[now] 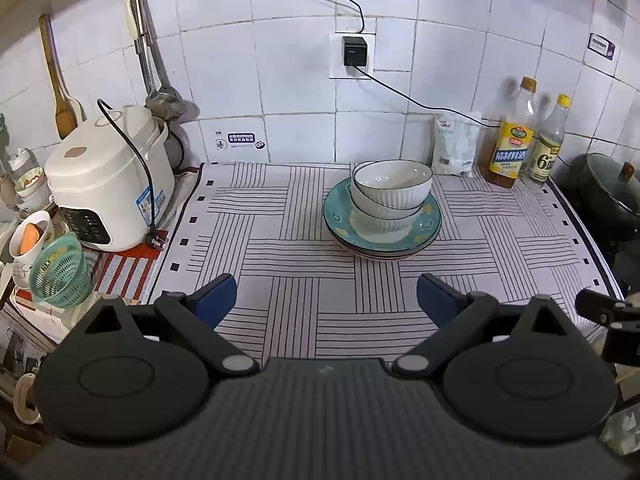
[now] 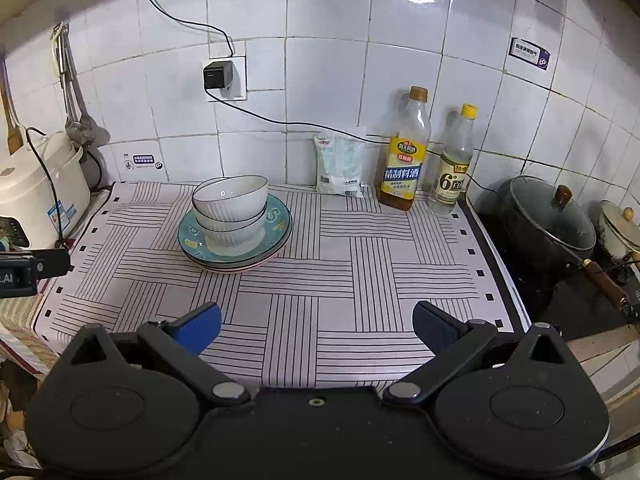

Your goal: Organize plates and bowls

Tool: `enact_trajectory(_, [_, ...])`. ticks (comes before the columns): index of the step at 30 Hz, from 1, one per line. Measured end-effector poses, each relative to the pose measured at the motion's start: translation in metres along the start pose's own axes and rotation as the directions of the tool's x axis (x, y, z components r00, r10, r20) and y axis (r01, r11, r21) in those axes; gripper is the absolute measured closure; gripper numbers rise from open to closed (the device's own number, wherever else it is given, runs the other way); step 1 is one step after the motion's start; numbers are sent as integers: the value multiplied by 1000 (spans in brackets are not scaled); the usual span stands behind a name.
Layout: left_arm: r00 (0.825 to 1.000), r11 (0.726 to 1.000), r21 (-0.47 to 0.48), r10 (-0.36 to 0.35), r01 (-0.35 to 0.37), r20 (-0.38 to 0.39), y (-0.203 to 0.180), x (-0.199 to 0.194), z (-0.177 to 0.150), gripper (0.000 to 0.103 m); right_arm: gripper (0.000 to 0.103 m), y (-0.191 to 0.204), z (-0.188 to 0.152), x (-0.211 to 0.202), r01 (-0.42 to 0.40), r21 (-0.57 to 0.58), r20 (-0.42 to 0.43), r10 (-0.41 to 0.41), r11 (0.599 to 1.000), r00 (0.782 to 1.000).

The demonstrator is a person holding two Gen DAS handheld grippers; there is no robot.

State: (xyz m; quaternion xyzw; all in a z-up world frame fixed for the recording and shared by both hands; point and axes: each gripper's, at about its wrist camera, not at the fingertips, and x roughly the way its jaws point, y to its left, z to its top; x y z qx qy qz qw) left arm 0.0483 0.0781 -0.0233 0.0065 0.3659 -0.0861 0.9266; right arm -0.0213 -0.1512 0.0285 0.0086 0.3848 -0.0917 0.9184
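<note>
Three white ribbed bowls (image 1: 392, 188) are nested in a stack on a teal plate (image 1: 430, 220), which lies on other plates with a pink one at the bottom, on the striped cloth. The same stack of bowls (image 2: 232, 200) and teal plate (image 2: 280, 220) shows in the right wrist view. My left gripper (image 1: 326, 300) is open and empty, near the front of the cloth, well short of the stack. My right gripper (image 2: 316, 324) is open and empty, in front of and to the right of the stack.
A white rice cooker (image 1: 104, 176) with its cord stands at the left, with a green basket (image 1: 60, 270) beside it. Two bottles (image 2: 404, 152) and a white bag (image 2: 340, 164) stand by the tiled wall. A lidded black pan (image 2: 548, 220) sits on the stove at the right.
</note>
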Motion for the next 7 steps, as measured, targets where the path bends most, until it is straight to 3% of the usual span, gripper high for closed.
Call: enact_trajectory(7, [1000,1000,10,-23,23,-16,-2,0,0,5,0,-1,0,-1,1,-2,-2,-1,1000,1000])
